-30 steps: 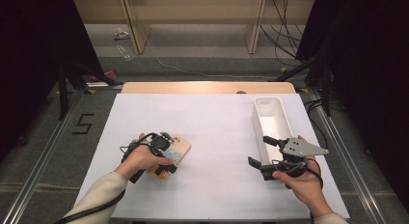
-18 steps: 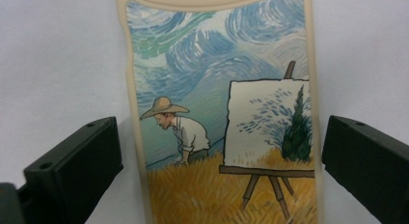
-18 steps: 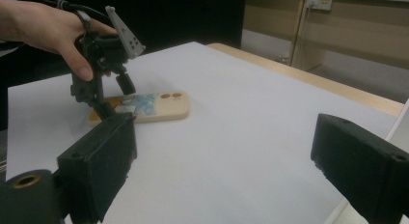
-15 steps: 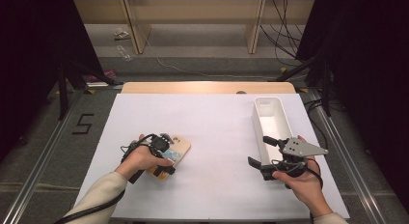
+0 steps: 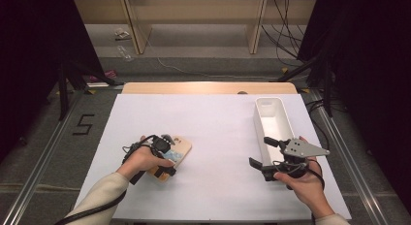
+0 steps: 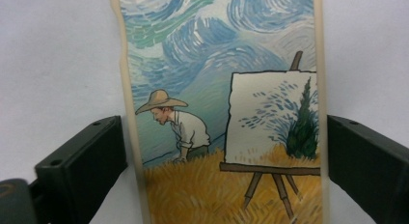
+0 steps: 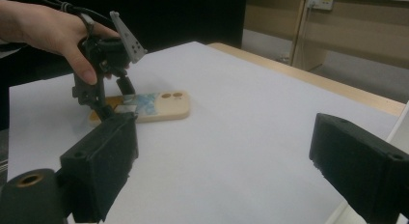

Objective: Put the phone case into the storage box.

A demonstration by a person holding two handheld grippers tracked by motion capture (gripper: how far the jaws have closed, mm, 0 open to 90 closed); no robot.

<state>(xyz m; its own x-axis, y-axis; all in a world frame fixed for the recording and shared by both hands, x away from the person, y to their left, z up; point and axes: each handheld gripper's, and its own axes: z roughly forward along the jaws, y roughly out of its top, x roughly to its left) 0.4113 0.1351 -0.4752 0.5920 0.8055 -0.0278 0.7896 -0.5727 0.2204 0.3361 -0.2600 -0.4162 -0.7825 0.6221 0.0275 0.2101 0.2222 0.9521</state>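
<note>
At the left of the desk [image 5: 218, 133], the left hand-held gripper [image 5: 167, 159] is set down over a phone case [image 5: 180, 148] that lies flat on the white surface. The case's long axis is seen running straight ahead between the two black jaws in the left gripper view, so the jaws stand one on each long edge. Whether they are touching the edges or just beside them cannot be told, though the left jaw looks very close to the cream rim and the right one appears against it. The left hand [image 5: 145, 159] is judged far nearer the case than the right, so any lift would fall to it.

The phone case [image 6: 222, 108] is shown with a cream border and a painted scene: a figure in a straw hat bent in a yellow field, an easel with a canvas, swirling blue sky. Two camera holes are seen at its far end in the right gripper view.

Further right, a long white tray [image 5: 274, 119] is placed lengthwise near the desk's right edge. Just beside its near end, the right hand-held gripper [image 5: 264, 152] is held with jaws wide apart and nothing between them.
</note>
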